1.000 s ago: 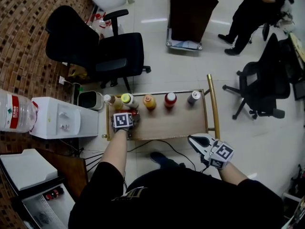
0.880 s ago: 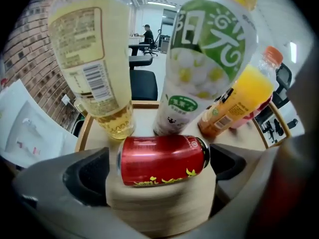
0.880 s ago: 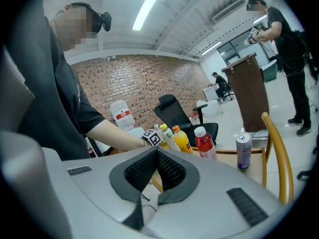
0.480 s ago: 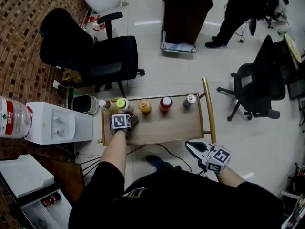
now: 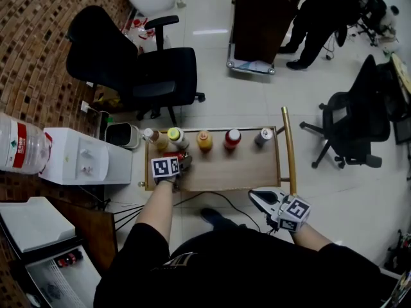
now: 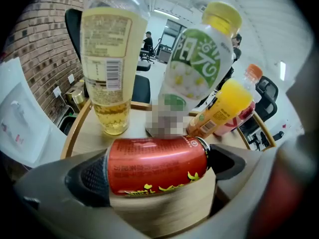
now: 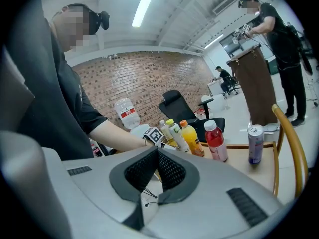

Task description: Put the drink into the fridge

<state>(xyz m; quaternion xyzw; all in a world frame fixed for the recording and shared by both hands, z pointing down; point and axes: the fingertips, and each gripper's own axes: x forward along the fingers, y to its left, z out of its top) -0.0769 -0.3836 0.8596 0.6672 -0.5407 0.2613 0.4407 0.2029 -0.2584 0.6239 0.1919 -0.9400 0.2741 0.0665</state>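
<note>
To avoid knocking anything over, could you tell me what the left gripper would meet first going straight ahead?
Probably the green-labelled bottle, right behind the red can clamped in the left gripper; the pale tea bottle stands just left of that line.

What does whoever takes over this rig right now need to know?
Left tongs: shut on the red can, gripped end to end and lying sideways low over the cart; can't tell if it's lifted.
Right tongs: shut, empty, off the cart's near edge.
Four bottles and a purple can stand along the far edge.
Done: can gripped. Left: carry it to the fridge, which I can't pick out here.
</note>
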